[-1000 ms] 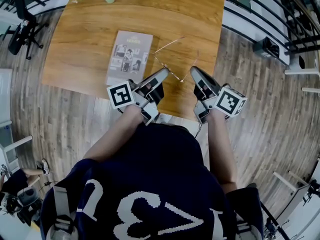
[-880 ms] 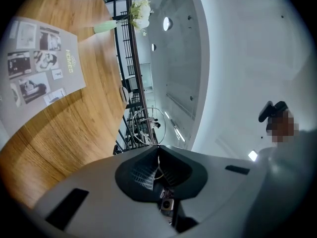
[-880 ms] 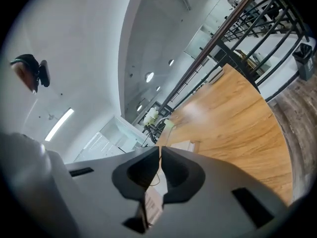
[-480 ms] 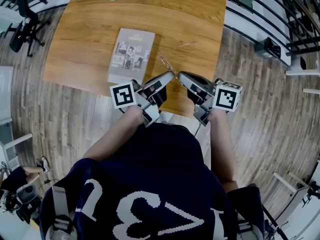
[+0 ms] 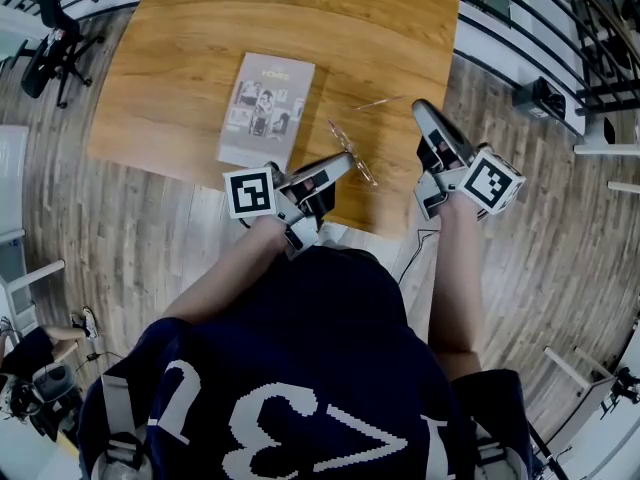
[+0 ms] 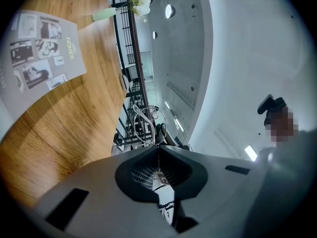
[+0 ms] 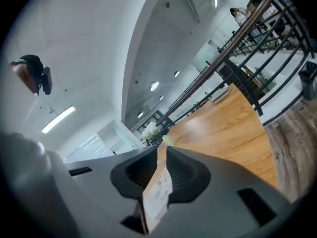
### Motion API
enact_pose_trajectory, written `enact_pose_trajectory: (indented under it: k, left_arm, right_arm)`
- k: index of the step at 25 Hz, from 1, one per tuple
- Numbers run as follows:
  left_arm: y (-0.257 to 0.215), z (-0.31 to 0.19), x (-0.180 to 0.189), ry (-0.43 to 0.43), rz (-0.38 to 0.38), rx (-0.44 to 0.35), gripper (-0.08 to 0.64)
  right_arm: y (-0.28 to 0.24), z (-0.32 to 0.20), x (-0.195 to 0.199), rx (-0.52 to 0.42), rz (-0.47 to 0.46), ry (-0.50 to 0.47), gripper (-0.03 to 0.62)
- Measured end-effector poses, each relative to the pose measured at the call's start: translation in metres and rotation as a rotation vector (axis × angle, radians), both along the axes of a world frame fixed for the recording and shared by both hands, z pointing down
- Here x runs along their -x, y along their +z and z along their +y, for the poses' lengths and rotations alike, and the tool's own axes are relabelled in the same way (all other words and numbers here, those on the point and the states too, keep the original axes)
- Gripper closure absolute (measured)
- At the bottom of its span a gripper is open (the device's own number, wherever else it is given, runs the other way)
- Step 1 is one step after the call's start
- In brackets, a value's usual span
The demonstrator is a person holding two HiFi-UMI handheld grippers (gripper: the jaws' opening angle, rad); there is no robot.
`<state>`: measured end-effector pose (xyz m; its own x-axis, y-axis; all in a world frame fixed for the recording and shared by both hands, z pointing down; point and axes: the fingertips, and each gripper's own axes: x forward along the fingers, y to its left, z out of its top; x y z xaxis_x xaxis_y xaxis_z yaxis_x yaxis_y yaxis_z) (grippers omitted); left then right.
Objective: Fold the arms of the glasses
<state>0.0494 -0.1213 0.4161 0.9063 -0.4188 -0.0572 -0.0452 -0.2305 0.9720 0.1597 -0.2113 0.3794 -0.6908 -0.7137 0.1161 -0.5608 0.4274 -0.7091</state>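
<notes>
**Glasses held at the near edge, folding not finished**

On the left part of the desk lies a booklet, flat and well away from the work.

Just right of it, near the front edge of the desk, my left tongs come in from the near side. In the left gripper view their jaws are pressed together at the tips with no gap. A thin line runs between them, which I take to be the wire frame, so I judge they have a hold on the glasses.

The glasses sit slightly in from the front edge, between the booklet and the right edge of the desk. One thin arm points away from the frame toward the far right side, so this arm looks open to me. The other arm is too thin to make out, and I cannot say if it is folded.

Further right, near the right edge of the desk, my right tongs are apart from the glasses. In the right gripper view the jaws stand with a narrow gap, and only the desk and the booklet show through it, so they hold nothing.

In my judgement at least one arm is left to fold, and the task is at most half done.
</notes>
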Motion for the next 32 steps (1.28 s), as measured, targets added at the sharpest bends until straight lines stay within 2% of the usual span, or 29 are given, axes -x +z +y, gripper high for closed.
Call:
enact_pose_trajectory:
  k: [3, 6, 8, 14, 19, 21, 24, 30, 32]
  left_arm:
    - [0.001, 0.002, -0.003, 0.030, -0.007, -0.001, 0.540]
    - [0.003, 0.003, -0.004, 0.037, -0.027, 0.000, 0.540]
    - [0.006, 0.002, -0.002, 0.030, -0.049, 0.003, 0.540]
    - [0.010, -0.006, 0.008, -0.007, -0.080, 0.003, 0.539]
    - [0.011, -0.014, 0.010, -0.027, -0.064, 0.008, 0.540]
    - [0.013, -0.015, 0.008, -0.027, -0.066, 0.015, 0.540]
    - [0.018, -0.017, 0.005, -0.027, -0.078, 0.025, 0.539]
    - [0.053, -0.028, 0.006, -0.071, -0.141, 0.056, 0.538]
    - [0.074, -0.033, 0.006, -0.101, -0.166, 0.097, 0.538]
  right_arm:
    - [0.003, -0.020, -0.002, -0.021, 0.092, 0.013, 0.534]
    - [0.027, -0.027, 0.010, 0.027, 0.216, -0.096, 0.534]
    - [0.037, -0.024, 0.017, 0.056, 0.253, -0.176, 0.534]
    - [0.052, 0.006, 0.032, 0.125, 0.267, -0.364, 0.542]
    - [0.065, 0.049, 0.063, 0.178, 0.230, -0.546, 0.541]
    - [0.070, 0.062, 0.077, 0.191, 0.207, -0.580, 0.543]
    - [0.078, 0.064, 0.082, 0.205, 0.199, -0.548, 0.545]
    - [0.084, 0.044, 0.038, 0.176, 0.272, -0.316, 0.545]
    - [0.085, 0.044, 0.024, 0.173, 0.281, -0.257, 0.545]
